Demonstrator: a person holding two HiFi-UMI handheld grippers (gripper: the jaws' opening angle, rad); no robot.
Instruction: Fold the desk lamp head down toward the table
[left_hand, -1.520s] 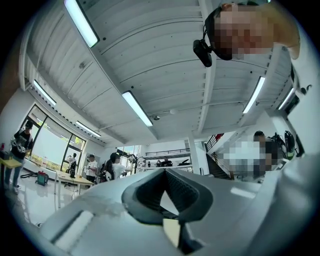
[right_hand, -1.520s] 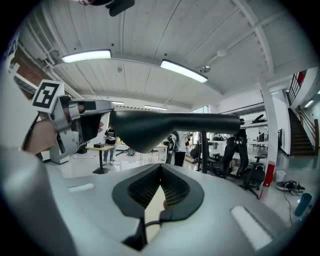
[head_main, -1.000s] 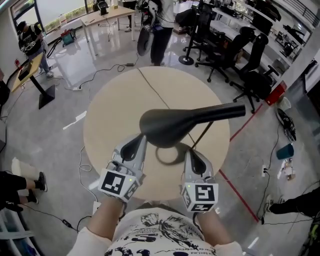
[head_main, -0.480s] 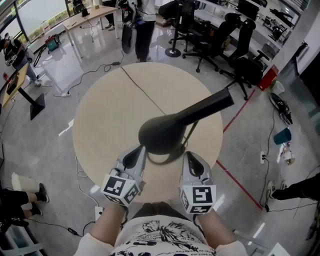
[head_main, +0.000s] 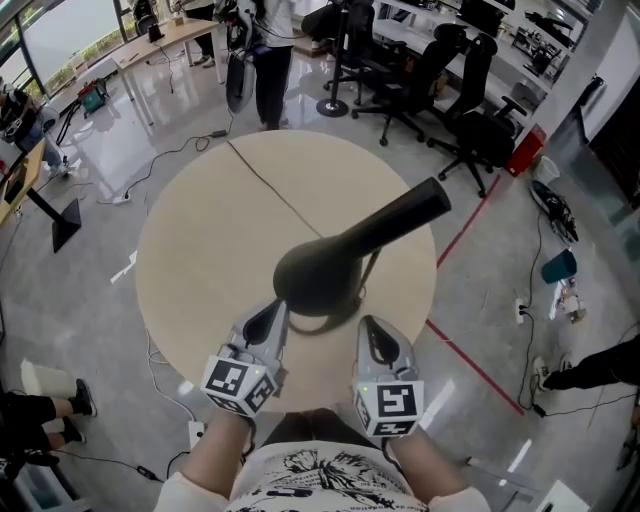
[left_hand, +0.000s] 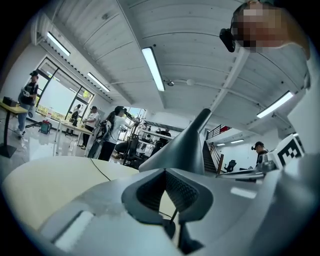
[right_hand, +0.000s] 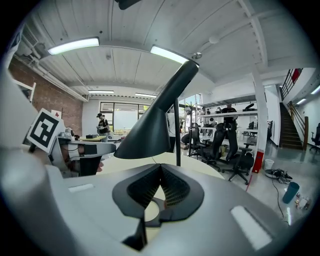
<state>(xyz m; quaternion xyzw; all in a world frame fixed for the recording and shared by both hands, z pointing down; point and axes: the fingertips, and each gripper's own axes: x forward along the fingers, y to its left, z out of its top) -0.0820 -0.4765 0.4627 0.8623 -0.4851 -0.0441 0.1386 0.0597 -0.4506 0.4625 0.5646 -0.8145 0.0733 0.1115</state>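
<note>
A black desk lamp stands on the round beige table (head_main: 200, 250). Its cone head (head_main: 318, 272) hangs over the ring base (head_main: 335, 318), and the narrow end (head_main: 415, 208) points to the far right. A thin stem (head_main: 374, 265) runs beneath it. My left gripper (head_main: 272, 314) sits just near-left of the head, shut and empty. My right gripper (head_main: 370, 328) sits near-right of the base, also shut and empty. The left gripper view shows the lamp head (left_hand: 182, 147) just beyond the left gripper (left_hand: 165, 172). In the right gripper view the head (right_hand: 150, 130) and stem (right_hand: 177, 135) rise ahead of the right gripper (right_hand: 160, 167).
A thin dark cable (head_main: 270, 188) crosses the tabletop toward the far edge. A person (head_main: 270, 60) stands beyond the table, with black office chairs (head_main: 450, 90) at the back right. Cables (head_main: 160, 150) lie on the floor, and a red line (head_main: 470, 230) runs right of the table.
The lamp head's narrow end has swung from pointing right toward the far right. Both grippers have stayed shut at the table's near edge, slightly farther back from the head.
</note>
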